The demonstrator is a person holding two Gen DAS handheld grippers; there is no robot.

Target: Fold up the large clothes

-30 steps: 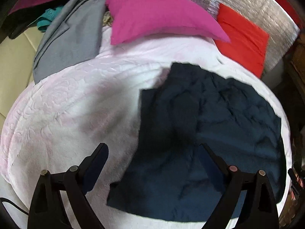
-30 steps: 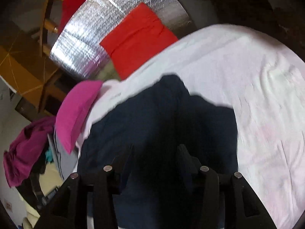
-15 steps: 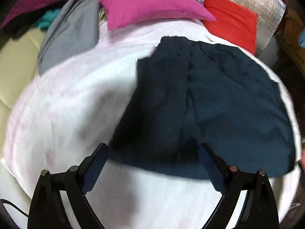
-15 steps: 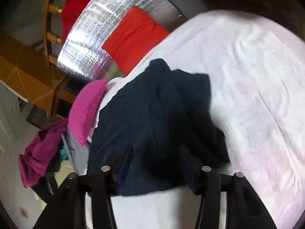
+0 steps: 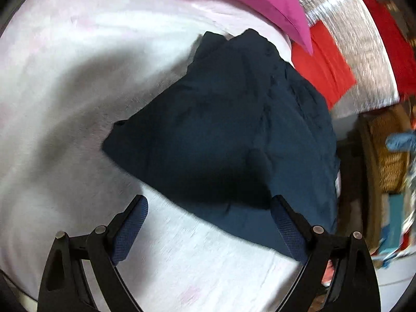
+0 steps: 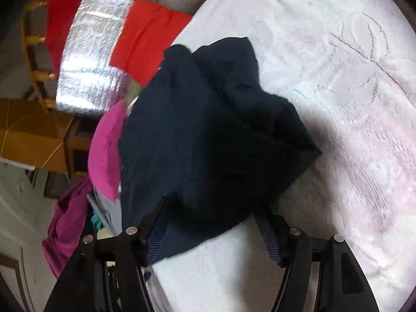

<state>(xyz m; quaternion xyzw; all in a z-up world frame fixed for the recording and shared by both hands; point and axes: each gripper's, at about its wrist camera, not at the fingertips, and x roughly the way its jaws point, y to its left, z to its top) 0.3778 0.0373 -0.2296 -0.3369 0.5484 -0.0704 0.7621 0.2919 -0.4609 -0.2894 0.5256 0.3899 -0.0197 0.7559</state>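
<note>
A dark navy garment lies folded in a rough heap on the pale pink bedspread, near the bed's right edge. My left gripper is open and empty, just short of the garment's near edge. In the right wrist view the same garment lies on the bedspread. My right gripper is open, its jaws standing either side of the garment's near edge, and I cannot tell if they touch it.
A magenta pillow and a red cloth on silver foil sheeting lie beyond the garment. A wicker basket stands off the bed's right side. A magenta clothes pile and wooden furniture are at the left.
The garment went from spread flat to a narrower folded heap. Both grippers have pulled back toward its near edge and swung round; the view is blurred by motion.
</note>
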